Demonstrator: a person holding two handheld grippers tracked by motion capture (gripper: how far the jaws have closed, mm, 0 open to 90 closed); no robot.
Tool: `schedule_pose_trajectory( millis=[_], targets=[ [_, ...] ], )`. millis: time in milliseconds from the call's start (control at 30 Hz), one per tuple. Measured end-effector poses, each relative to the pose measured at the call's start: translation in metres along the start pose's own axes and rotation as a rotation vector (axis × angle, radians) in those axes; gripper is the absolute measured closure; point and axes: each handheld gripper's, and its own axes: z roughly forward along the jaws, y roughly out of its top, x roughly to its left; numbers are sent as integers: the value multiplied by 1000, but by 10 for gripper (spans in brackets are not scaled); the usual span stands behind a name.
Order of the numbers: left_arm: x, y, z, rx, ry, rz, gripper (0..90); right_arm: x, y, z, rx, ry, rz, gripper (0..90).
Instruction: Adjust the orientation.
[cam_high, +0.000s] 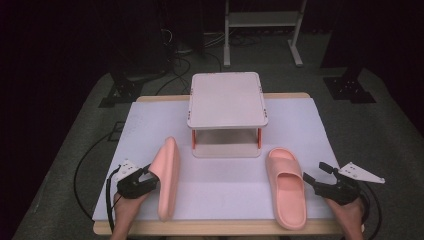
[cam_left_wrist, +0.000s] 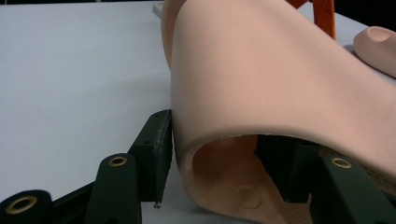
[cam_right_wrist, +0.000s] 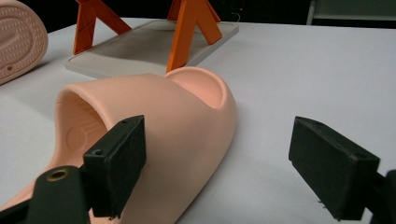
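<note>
1. So far, the left gripper (cam_high: 145, 176) has its jaws pinching the strap of the left slipper (cam_high: 167, 177), tipped on edge on the tabletop (cam_high: 225, 195).
2. Right gripper (cam_high: 314, 180): jaws spread, beside the right slipper (cam_high: 286, 187), lying flat and ungrasped.
3. Rack (cam_high: 227, 100): both shelves look empty; placing both slippers probably remains.

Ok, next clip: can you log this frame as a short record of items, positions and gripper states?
left slipper: soft pink foam slide, tipped on its edge
left gripper: jaws closed on that slide's strap
right slipper: matching pink foam slide, sole down on the white table cover
right gripper: jaws open, beside the right slide, not gripping
shelf: small grey two-tier rack with orange legs, behind both slides
</note>
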Motion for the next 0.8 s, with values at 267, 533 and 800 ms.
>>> schedule_pose_trajectory(
  millis=[267,533,800],
  targets=[
    [-7,3,1,-17,-17,31,459,0,-1,0,-3,4,5,185],
    [-15,2,7,2,-18,47,464,0,-1,-1,-6,5,5,185],
    [-29,4,24,29,-66,75,451,2,0,-2,-10,8,1,186]
  ],
)
